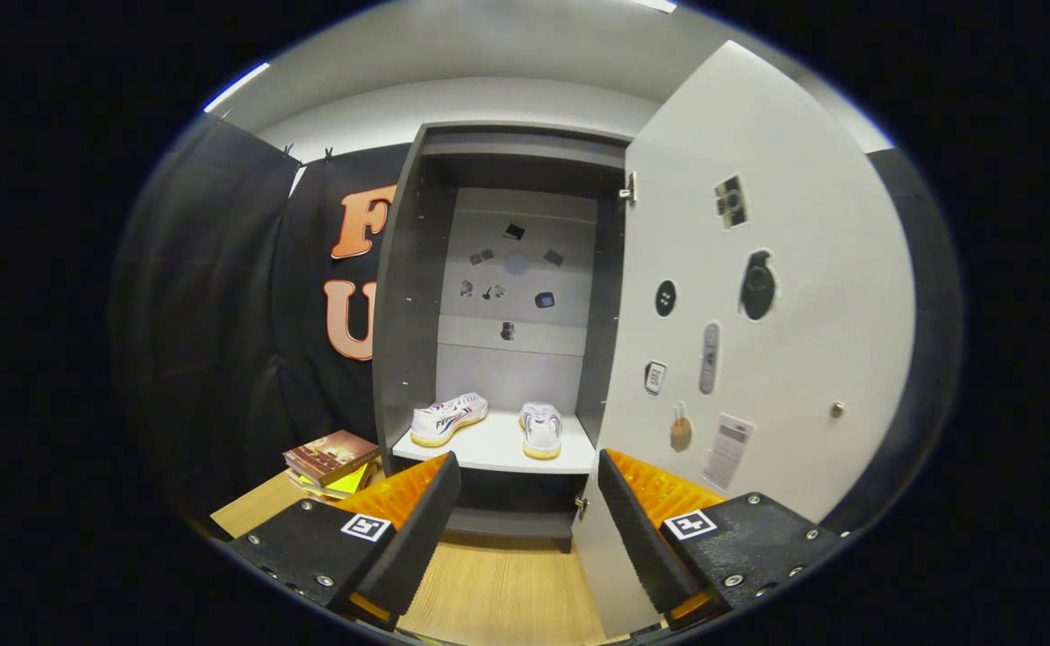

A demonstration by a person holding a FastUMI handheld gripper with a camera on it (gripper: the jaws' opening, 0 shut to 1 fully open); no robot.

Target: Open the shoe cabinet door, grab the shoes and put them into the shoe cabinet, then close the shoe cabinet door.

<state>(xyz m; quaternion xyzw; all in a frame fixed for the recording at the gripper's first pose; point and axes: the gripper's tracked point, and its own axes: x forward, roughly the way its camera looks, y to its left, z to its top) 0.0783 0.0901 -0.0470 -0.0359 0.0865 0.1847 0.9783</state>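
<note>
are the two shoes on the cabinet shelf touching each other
Apart. The gripper view shows bare shelf between the left shoe and the right shoe. The gripper is open, holding nothing.

Cabinet point(408, 296): matt grey board; door point(785, 296) smooth, matt white, small metal knob point(837, 410). Floor point(507, 583): pale wood grain at six o'clock. Shoes point(449, 419): white, slight sheen. Gripper point(525, 529) fingers apart, ribbed pads point(399, 493).

Stickers point(516, 269) on the cabinet's back panel point(525, 359) are too small to identify.
</note>
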